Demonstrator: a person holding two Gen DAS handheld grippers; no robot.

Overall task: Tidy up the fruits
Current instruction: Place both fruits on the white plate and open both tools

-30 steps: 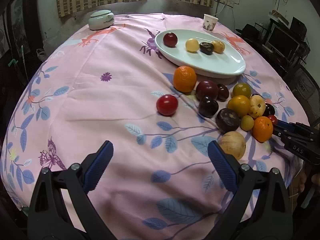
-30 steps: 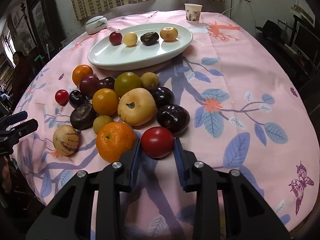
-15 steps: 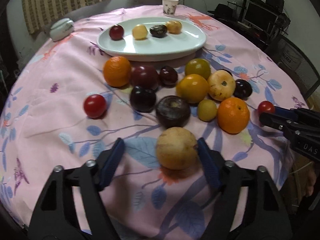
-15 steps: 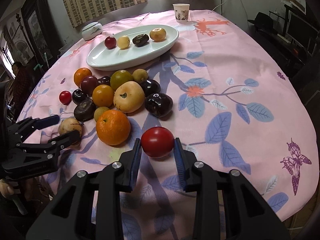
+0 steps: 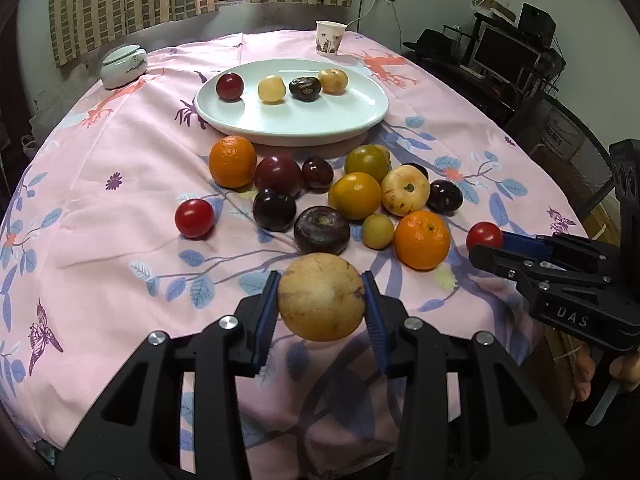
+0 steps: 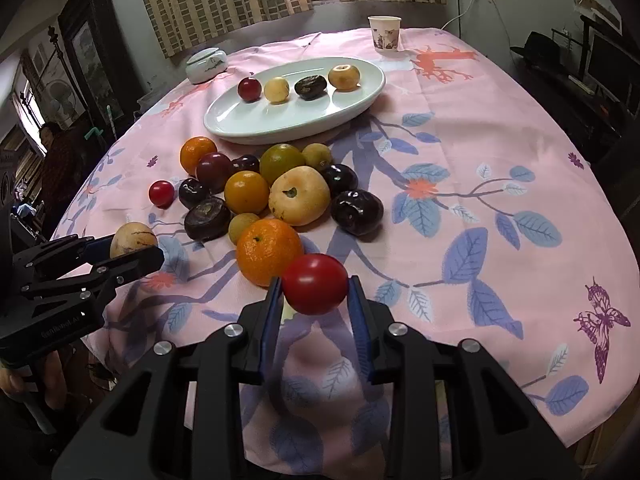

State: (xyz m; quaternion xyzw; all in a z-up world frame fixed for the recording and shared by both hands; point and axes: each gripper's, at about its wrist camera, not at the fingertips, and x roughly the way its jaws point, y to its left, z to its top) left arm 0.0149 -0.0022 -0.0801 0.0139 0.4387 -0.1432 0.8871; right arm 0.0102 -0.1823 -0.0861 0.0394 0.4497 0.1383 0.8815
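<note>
With both fruits already pinched, the step now is prob. the carry to the white oval plate [image 5: 372,114]. L gripper [image 5: 321,298] has just been closing, and its blue pads now sit tight on both sides of a tan round fruit [image 5: 321,296], which looks clear of the cloth at the near edge of the table. R gripper [image 6: 315,290] is almost fully closed on a red tomato [image 6: 315,283], held just in front of the nearest orange [image 6: 269,257].

To do it well: lift straight up first, then go over the loose pile, not through it. The round fruits would likely roll if nudged. Keep squeeze light on the tomato, soft skin.

Plate holds four fruits in a row along its far side: a red one [image 5: 229,86], a pale yellow one [image 5: 271,89], a dark one [image 5: 305,88], a tan one [image 5: 333,81]. Near half is bare, so there's room.

Also around: a 2nd tomato [image 5: 194,218] apart to the left of the pile, a paper cup [image 5: 330,37] and a lidded ceramic jar [image 5: 123,66] at the far side, and a pink floral tablecloth [image 5: 120,140] w/ wrinkles. The two grippers are near each other, so they could clash if both go at once.
</note>
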